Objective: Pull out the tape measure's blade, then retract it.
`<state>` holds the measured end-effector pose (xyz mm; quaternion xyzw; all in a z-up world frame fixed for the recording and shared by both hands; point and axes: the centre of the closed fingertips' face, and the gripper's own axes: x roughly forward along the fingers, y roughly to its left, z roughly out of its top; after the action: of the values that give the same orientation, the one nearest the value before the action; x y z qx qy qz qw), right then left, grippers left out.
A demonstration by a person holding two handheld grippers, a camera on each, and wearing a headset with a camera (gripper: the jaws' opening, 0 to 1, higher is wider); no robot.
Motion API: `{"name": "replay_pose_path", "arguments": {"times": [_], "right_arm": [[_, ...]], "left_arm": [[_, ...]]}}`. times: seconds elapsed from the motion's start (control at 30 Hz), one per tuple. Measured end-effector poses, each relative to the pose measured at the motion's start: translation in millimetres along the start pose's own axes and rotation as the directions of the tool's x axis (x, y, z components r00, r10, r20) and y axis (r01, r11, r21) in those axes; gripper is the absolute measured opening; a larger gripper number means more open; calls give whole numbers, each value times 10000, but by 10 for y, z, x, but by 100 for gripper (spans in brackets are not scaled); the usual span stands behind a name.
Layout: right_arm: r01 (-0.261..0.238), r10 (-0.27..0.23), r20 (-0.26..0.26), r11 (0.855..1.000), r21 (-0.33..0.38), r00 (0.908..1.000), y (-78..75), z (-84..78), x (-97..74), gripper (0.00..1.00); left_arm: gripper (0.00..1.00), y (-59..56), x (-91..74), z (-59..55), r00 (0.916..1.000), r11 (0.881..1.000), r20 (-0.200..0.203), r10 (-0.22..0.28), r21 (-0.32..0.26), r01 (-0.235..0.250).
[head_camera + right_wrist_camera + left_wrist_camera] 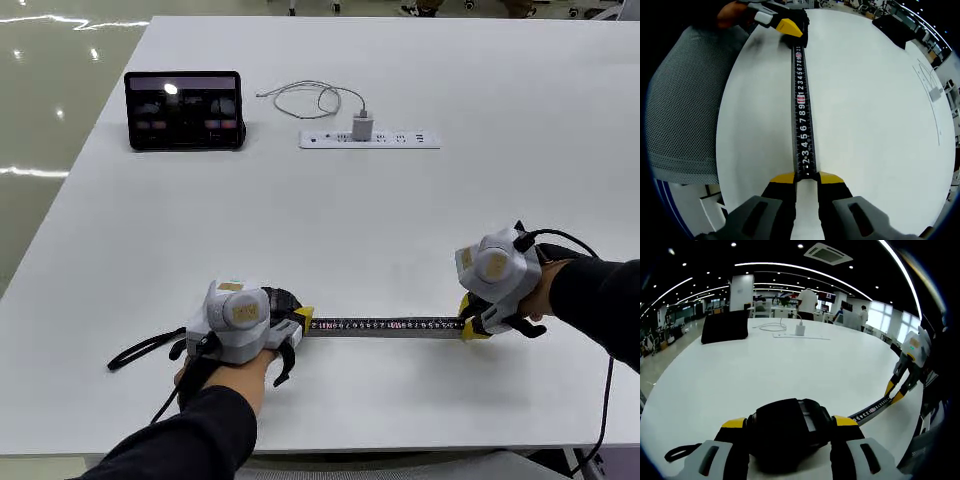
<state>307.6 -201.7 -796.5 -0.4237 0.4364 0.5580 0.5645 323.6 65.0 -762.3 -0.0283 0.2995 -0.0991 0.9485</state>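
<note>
Spreading wide and white, table (pixel 400 230) with glossy floor (pixel 50 90) off its left edge. At far left, dark tablet (pixel 184 110) propped upright; right of it, white power strip (pixel 370 139) carrying a charger (pixel 362 126) and a looped cable (pixel 305 97). Beyond the table in the left gripper view, open office under rows of ceiling lights, with people (pixel 807 300) standing at the far end. Grey mesh chair (pixel 685 115) by the near edge in the right gripper view.

Along the near edge, both hands low over the table. Left hand (pixel 245 375) wrapped under the left gripper (pixel 300 322), jaws clamped on the black tape measure case (pixel 790 427) (strap (pixel 140 350) trailing left on the table). Right hand (pixel 540 295) holding the right gripper (pixel 470 327) well to the right, tilted down, jaws pinched on the end of the blade (pixel 385 325). Blade drawn out straight between the two grippers, numbers facing up; resting on the table or just above it, cannot tell which.
</note>
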Motion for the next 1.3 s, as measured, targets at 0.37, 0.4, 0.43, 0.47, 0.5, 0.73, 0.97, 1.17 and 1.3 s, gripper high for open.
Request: {"name": "replay_pose_path", "arguments": {"times": [0.37,0.4,0.43,0.47,0.5,0.73,0.97,1.17,1.3], "right_arm": [[71,-71,38,10000,61,10000,-4,39,12,11],[65,-65,40,10000,37,10000,-2,42,13,11],[53,-53,49,10000,-17,10000,-5,49,15,11],[43,-43,55,10000,-36,10000,-5,53,16,11],[31,-31,53,10000,-32,10000,-4,55,17,11],[11,-9,124,9998,-199,9999,8,89,31,11],[-31,37,208,9996,-292,9998,10,123,42,11],[-49,56,235,9996,-281,9997,10,152,52,11],[-47,55,284,9996,-287,9996,11,173,56,11]], "left_arm": [[62,2,-4,-3,10000,10000,-27,-14,-12,14],[62,2,-3,-3,10000,10000,-25,-12,-8,12],[62,3,-3,-3,10000,10000,-27,-11,-1,11],[62,3,-2,-3,10000,10000,-31,-11,-2,11],[62,3,-2,-3,10000,10000,-32,-15,1,15],[62,3,0,-2,10000,10000,-14,-18,12,18],[62,2,-1,-1,10000,10000,-17,-21,20,21],[62,-1,0,-1,10000,10000,-12,-27,22,27],[62,0,2,-5,10000,10000,-24,-30,23,30]]}}
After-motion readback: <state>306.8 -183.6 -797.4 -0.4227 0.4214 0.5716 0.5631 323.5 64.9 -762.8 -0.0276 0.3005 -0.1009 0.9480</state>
